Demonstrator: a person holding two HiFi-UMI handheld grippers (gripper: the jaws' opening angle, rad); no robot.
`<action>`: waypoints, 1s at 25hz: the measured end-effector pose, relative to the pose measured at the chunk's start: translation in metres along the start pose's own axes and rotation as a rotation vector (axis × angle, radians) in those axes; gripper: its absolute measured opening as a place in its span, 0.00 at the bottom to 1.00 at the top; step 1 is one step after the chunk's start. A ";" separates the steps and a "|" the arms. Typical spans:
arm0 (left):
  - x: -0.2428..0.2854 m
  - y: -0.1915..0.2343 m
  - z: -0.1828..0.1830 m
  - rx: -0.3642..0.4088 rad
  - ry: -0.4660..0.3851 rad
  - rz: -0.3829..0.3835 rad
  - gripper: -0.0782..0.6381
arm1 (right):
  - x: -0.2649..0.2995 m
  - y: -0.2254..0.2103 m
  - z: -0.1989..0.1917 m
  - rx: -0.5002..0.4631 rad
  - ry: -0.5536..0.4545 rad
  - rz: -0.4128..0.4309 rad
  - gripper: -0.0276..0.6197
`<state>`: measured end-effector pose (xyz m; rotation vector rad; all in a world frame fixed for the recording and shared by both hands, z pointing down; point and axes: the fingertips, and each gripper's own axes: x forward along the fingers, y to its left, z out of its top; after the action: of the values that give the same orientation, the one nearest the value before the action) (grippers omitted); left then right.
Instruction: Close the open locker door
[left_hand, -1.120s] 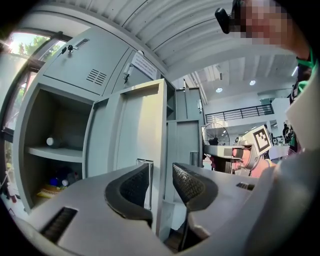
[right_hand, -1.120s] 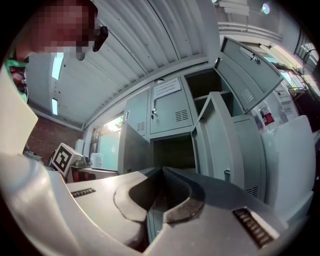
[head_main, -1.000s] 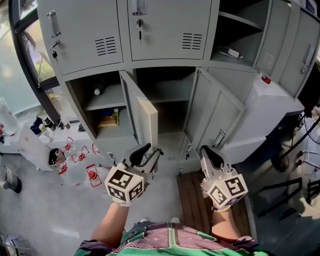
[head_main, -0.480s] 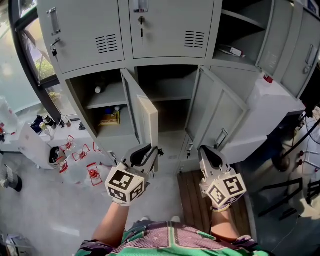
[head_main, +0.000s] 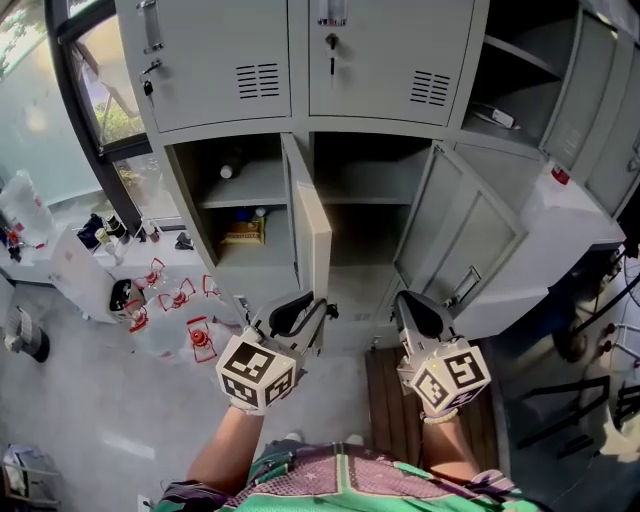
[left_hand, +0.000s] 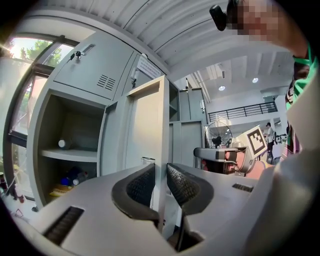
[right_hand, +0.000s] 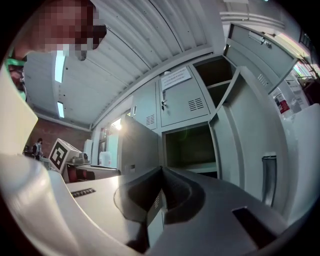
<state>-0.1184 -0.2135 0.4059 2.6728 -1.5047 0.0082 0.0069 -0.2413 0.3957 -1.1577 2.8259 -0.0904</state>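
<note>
The open grey locker door (head_main: 312, 235) stands edge-on toward me, hinged between the lower left and lower middle compartments. My left gripper (head_main: 312, 308) is at the door's free lower edge. In the left gripper view the door (left_hand: 147, 125) runs straight between the ribbed pads (left_hand: 141, 186), and that gripper (left_hand: 160, 182) is shut on the edge. My right gripper (head_main: 405, 300) hangs beside it to the right, shut and empty, apart from any door. In the right gripper view its jaws (right_hand: 161, 187) meet, with the same door (right_hand: 137, 145) on the left.
A second lower door (head_main: 470, 240) swings open on the right, with a white cabinet (head_main: 575, 215) behind it. The lower left compartment holds a yellow box (head_main: 243, 232) and a bottle. Red-and-white bottles (head_main: 180, 300) lie on the floor at left. Wooden slats (head_main: 385, 400) sit under my right gripper.
My left gripper's jaws have narrowed from wide open onto the door's edge. The head view has shifted, so the lockers sit further right. The right gripper has stayed shut.
</note>
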 end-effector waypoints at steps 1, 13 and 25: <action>-0.003 0.002 0.000 0.001 0.001 0.004 0.23 | 0.003 0.004 0.000 0.000 0.003 0.005 0.05; -0.042 0.030 0.000 -0.004 0.008 0.062 0.23 | 0.030 0.042 -0.006 0.000 0.010 0.065 0.05; -0.082 0.075 0.003 -0.006 -0.005 0.143 0.23 | 0.057 0.080 -0.016 -0.010 0.035 0.101 0.05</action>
<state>-0.2248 -0.1822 0.4043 2.5566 -1.6912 0.0053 -0.0910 -0.2243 0.4014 -1.0231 2.9125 -0.0912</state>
